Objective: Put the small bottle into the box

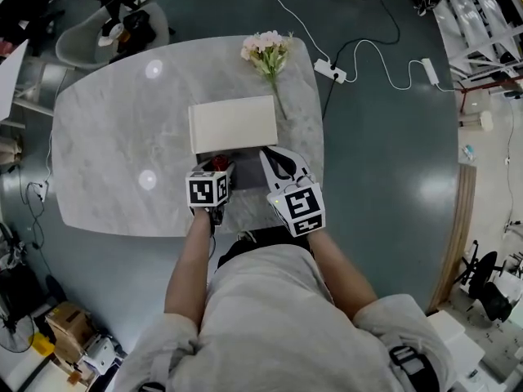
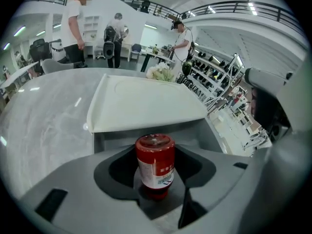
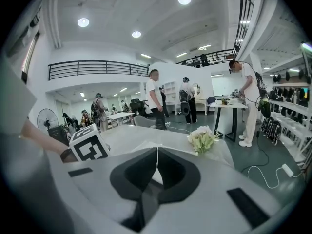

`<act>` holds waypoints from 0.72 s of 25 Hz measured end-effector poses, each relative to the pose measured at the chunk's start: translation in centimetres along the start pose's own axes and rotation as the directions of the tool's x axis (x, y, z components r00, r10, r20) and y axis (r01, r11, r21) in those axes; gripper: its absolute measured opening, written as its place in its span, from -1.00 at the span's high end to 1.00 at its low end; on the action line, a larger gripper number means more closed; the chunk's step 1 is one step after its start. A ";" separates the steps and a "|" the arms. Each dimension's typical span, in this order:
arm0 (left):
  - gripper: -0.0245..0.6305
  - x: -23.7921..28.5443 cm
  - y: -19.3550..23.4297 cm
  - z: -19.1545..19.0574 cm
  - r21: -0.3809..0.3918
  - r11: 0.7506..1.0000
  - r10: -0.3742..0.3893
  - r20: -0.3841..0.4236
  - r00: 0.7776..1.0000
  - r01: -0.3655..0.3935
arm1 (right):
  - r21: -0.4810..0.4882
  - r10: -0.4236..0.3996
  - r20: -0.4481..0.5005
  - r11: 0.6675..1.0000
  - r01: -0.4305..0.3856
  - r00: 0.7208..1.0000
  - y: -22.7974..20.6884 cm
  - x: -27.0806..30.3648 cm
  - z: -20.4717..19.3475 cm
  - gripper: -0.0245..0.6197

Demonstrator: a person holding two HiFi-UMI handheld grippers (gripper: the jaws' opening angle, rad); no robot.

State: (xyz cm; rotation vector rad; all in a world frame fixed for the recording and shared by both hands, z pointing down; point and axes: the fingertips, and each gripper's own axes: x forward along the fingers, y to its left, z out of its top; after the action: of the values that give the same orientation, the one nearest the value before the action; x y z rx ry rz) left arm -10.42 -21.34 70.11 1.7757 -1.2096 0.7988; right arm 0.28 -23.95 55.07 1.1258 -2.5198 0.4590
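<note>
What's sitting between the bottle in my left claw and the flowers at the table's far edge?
The white box. The left gripper view shows it lying directly between the red bottle and the flowers.

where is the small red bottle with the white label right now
In the left gripper view the small red bottle is upright between the left gripper's jaws, directly in front of the open white box on the grey marble table.
</note>
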 end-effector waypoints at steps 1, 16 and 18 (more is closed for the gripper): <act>0.19 0.2 0.0 0.0 -0.004 1.000 -0.001 -0.002 1.000 0.001 | -0.001 0.000 -0.001 1.000 0.000 1.000 -0.1 0.0 0.0 0.84; 0.19 2.0 0.3 -0.5 -0.047 0.999 0.014 -0.059 0.998 -0.016 | 0.012 -0.011 0.001 1.000 0.011 1.000 -1.6 0.1 0.2 0.84; 0.19 2.1 0.3 -0.6 -0.047 0.999 0.016 -0.066 0.998 -0.019 | 0.015 -0.009 -0.003 1.000 0.009 1.000 -1.6 0.1 0.2 0.84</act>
State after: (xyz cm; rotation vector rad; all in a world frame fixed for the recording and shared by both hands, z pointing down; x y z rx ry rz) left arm -10.00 -21.78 72.26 1.6898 -1.1928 0.8258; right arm 1.42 -25.14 55.23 1.1406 -2.5123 0.4773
